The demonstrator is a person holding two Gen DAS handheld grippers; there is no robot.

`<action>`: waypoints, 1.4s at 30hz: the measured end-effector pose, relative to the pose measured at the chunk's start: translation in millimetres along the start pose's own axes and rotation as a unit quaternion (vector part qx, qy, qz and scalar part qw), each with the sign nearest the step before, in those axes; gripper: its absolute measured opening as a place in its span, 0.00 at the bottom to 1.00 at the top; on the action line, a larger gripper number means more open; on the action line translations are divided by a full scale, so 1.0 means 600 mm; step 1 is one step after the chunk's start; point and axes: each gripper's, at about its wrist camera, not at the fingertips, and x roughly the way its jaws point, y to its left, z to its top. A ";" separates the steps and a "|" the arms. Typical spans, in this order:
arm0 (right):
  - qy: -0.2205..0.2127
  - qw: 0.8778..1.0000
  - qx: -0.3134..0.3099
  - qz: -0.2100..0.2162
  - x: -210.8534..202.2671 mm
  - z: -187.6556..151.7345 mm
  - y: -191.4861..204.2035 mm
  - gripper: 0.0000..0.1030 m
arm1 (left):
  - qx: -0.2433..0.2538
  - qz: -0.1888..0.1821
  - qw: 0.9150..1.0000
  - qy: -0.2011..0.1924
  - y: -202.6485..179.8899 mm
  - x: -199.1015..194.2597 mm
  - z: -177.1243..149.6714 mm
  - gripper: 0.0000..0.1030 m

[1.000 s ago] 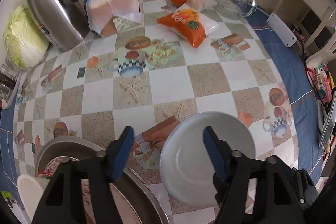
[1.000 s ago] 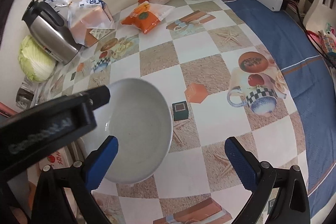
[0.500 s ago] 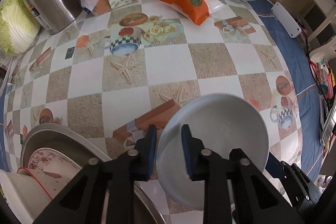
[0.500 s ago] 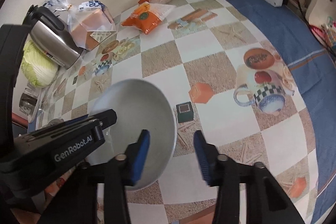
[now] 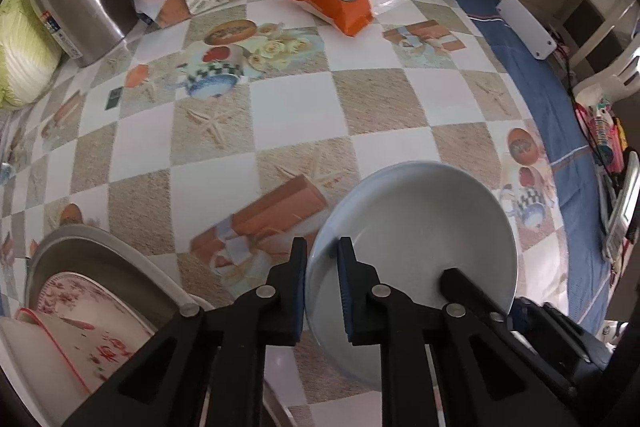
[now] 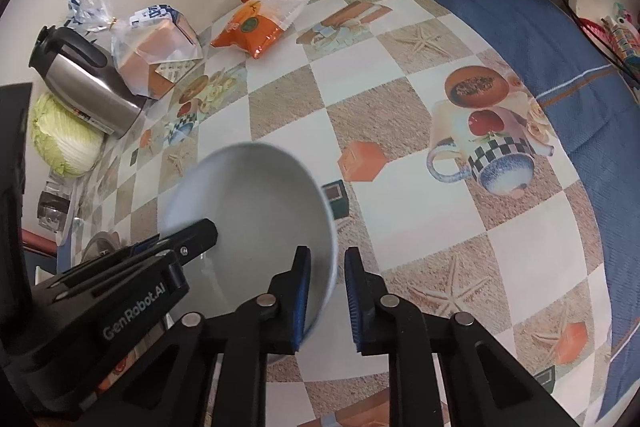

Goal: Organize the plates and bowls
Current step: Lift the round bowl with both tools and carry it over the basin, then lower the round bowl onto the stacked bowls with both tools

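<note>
Left wrist view: the left gripper [image 5: 322, 283] has just been closing and now pinches the white bowl's [image 5: 416, 239] near rim, beside the metal tray [image 5: 116, 259] of stacked dishes (already gathered, seemingly).

Right wrist view: the right gripper [image 6: 326, 295] has likewise just been closing onto the opposite rim of the white bowl [image 6: 256, 199] — stacking it remains.

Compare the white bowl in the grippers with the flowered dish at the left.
The white bowl is plain; the flowered dish carries a red pattern. The bowl is tilted, rim pinched by the left gripper and right gripper; the dish lies in a metal basin. Both look ceramic.
</note>
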 end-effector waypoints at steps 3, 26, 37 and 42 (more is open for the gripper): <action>0.004 1.000 -0.003 -0.010 0.001 -0.002 -0.002 0.19 | -0.004 -0.007 1.000 -0.003 -0.003 0.000 -0.005 0.15; -0.070 0.997 -0.025 0.022 -0.135 -0.003 0.044 0.19 | -0.041 -0.057 0.992 -0.106 0.024 -0.156 -0.032 0.13; -0.104 0.989 -0.087 0.061 -0.198 -0.031 0.158 0.19 | -0.076 -0.047 0.979 -0.185 0.109 -0.273 -0.088 0.13; -0.104 0.984 -0.120 0.076 -0.204 -0.050 0.211 0.19 | -0.101 -0.040 0.972 -0.207 0.156 -0.299 -0.119 0.13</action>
